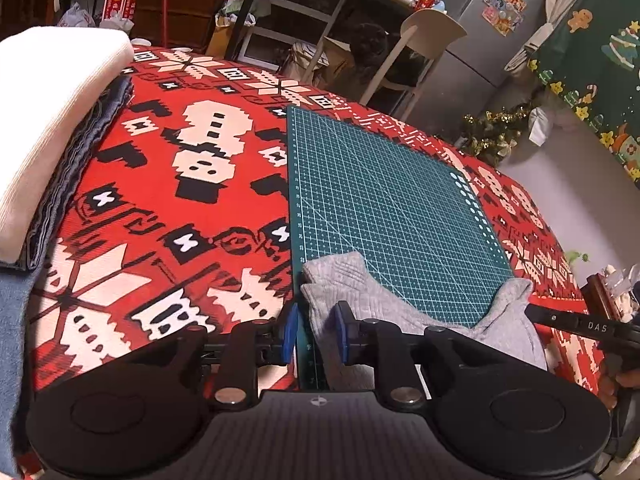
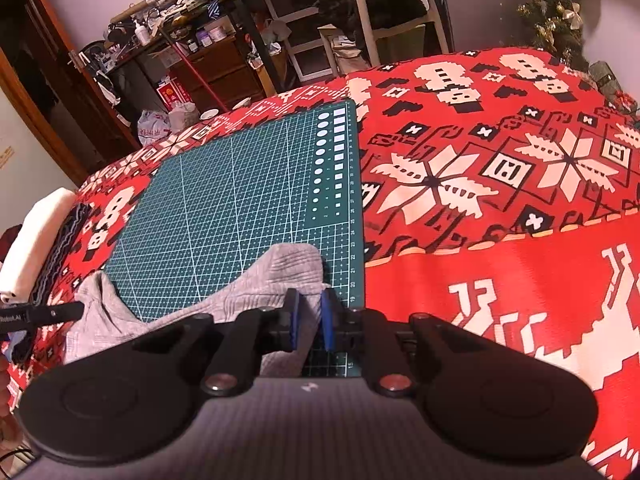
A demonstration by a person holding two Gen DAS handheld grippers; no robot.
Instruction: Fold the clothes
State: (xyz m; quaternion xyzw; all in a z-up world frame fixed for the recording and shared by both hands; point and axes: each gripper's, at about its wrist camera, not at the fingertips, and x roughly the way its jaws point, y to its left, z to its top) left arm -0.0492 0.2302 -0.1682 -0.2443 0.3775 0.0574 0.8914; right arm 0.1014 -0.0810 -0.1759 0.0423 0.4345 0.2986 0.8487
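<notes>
Each of your grippers, left (image 1: 316, 330) and right (image 2: 310, 318), pinches a corner of the grey cloth (image 1: 400, 308) at the near edge of the mat (image 1: 392, 208). A folded pile (image 1: 52, 128) sits far left; this cloth still lies unfolded.

Left gripper (image 1: 316, 334): low at near edge, level, blue pads (image 1: 289, 332) a narrow gap apart, cloth between, grip not certain. Right gripper (image 2: 310, 320): low at near right, level, pads (image 2: 327, 322) nearly together, cloth between. Hand (image 1: 614, 384): partly seen behind right gripper's handle, far right of left view.
</notes>
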